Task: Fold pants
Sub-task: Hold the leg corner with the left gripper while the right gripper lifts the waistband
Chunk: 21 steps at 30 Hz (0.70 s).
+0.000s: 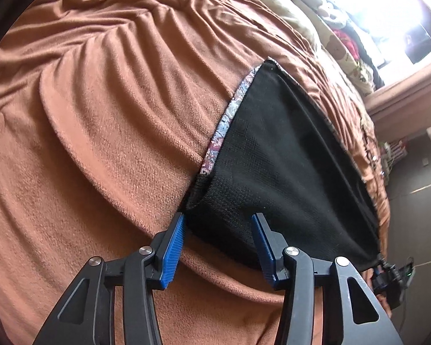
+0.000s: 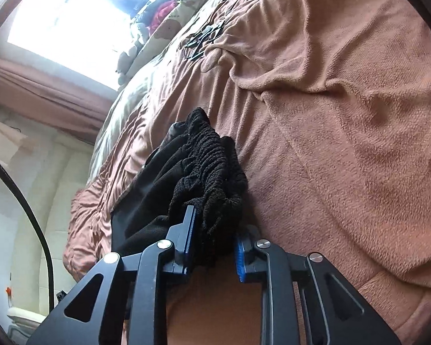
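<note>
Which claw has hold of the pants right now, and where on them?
The right claw grips the pants at the bunched elastic waistband. The left claw is open over the fabric, holding nothing.

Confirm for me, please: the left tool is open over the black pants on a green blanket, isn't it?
Not quite: the blanket is brown, not green, as the left wrist view shows. The left tool is indeed open over the black pants.
</note>
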### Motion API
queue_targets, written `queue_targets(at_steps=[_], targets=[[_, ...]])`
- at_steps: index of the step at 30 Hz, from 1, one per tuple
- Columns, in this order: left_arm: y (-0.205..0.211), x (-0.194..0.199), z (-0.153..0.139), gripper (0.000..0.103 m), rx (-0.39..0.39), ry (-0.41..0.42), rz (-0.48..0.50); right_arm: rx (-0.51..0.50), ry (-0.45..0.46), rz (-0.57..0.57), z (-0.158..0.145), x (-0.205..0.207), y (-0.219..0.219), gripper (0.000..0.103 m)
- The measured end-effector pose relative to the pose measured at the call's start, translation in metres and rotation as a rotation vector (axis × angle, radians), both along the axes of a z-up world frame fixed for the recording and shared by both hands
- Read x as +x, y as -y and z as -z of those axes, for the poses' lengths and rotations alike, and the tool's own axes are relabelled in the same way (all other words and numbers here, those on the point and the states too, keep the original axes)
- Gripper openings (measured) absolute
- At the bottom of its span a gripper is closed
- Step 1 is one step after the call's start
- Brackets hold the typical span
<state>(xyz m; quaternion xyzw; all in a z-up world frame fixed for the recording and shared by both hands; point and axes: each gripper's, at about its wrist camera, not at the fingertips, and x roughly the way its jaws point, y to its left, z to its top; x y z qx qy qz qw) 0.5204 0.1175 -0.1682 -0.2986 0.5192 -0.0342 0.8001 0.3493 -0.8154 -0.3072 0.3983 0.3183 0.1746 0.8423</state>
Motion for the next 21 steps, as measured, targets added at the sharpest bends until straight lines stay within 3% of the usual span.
queue_targets(at_steps=[8,14,21], targets=[[-0.004,0.001,0.013,0.050,-0.018,-0.063,-0.040,0.007,-0.005,-0.020,-0.002,0.001,0.006,0.020],[-0.008,0.003,0.019,0.050,-0.055,-0.059,-0.040,0.001,-0.007,-0.024,-0.002,0.006,0.005,0.020],[-0.015,0.006,0.028,0.050,-0.146,-0.050,-0.079,-0.008,-0.002,-0.032,-0.002,0.007,0.004,0.020]])
